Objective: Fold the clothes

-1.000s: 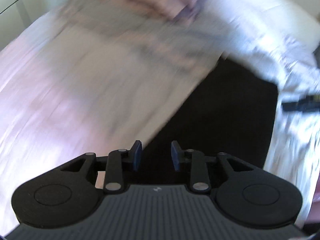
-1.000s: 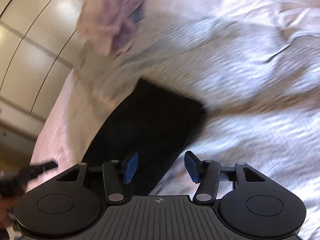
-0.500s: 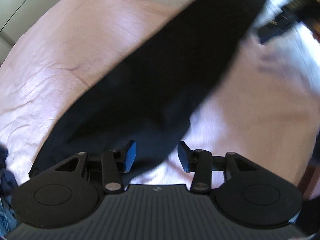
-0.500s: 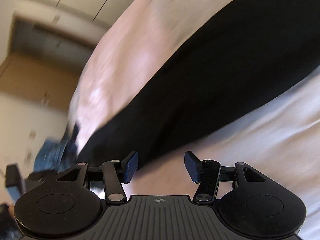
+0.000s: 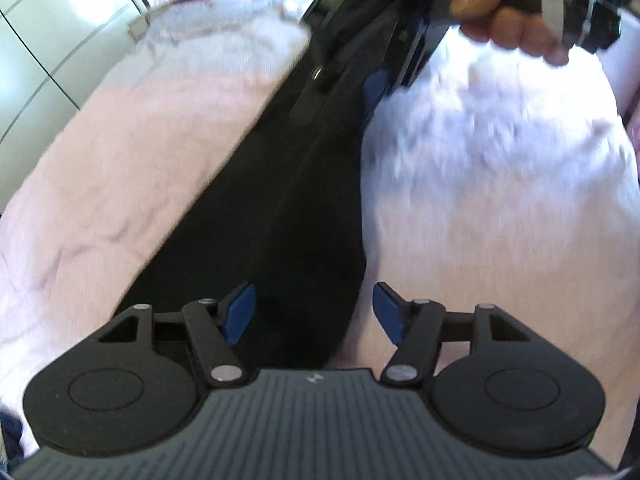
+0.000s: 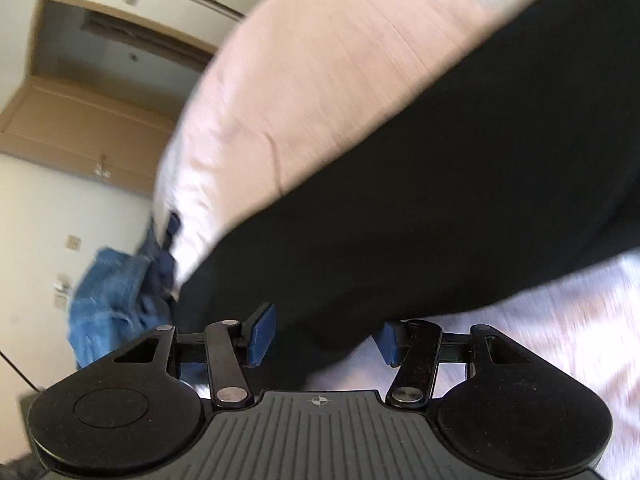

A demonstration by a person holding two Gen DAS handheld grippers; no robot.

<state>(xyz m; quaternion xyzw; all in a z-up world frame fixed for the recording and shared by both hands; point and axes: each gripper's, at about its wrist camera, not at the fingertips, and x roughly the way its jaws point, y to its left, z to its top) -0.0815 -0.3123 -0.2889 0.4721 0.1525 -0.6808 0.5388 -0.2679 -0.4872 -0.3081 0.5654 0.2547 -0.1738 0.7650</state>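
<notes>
The black garment (image 5: 288, 208) lies as a long strip across the pink bed sheet (image 5: 120, 168), with one end running to the bed's edge, beside blue denim clothing (image 6: 116, 288). The left gripper (image 5: 314, 312) has its fingers (image 5: 240, 312) set wide, straddling the near end of the garment without closing on it. The right gripper (image 6: 324, 336) likewise has its fingers (image 6: 262, 334) spread wide over the fabric; garment cloth sits between them, ungripped. The person's right hand (image 5: 504, 16) holds the right gripper's handle above the garment's far end.
</notes>
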